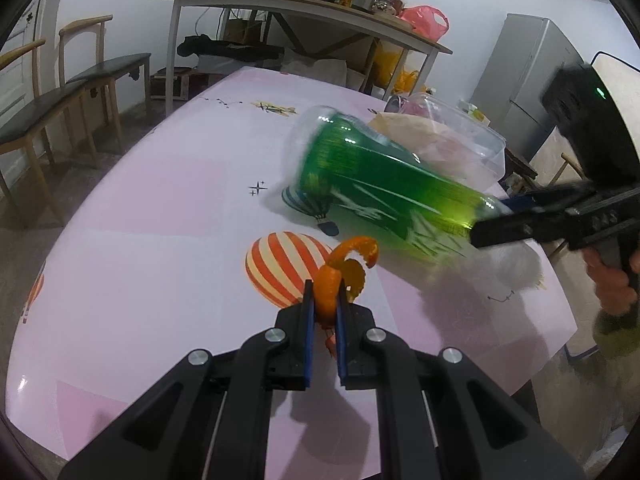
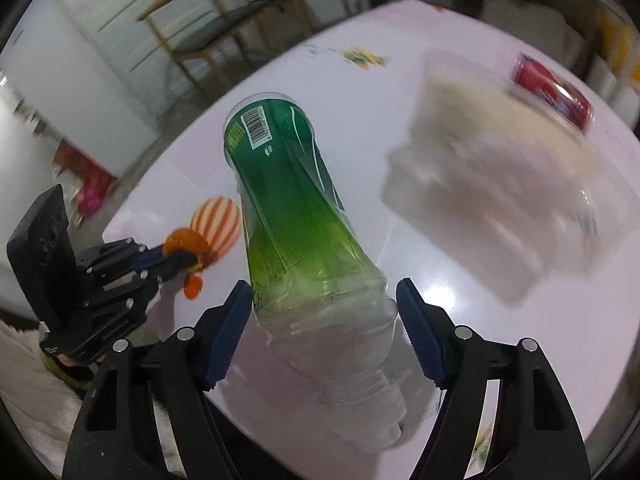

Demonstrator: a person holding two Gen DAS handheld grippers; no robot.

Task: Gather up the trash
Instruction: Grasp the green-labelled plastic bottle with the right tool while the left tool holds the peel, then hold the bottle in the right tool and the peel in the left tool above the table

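On the pink table, a clear tub with a red can at its one o'clock awaits collection, while the right gripper clamps the green bottle and the left gripper pinches orange peel.

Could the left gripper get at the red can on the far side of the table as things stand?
Probably not: the left gripper is shut on curled orange peel, and the clear plastic tub sits in front of the red can.
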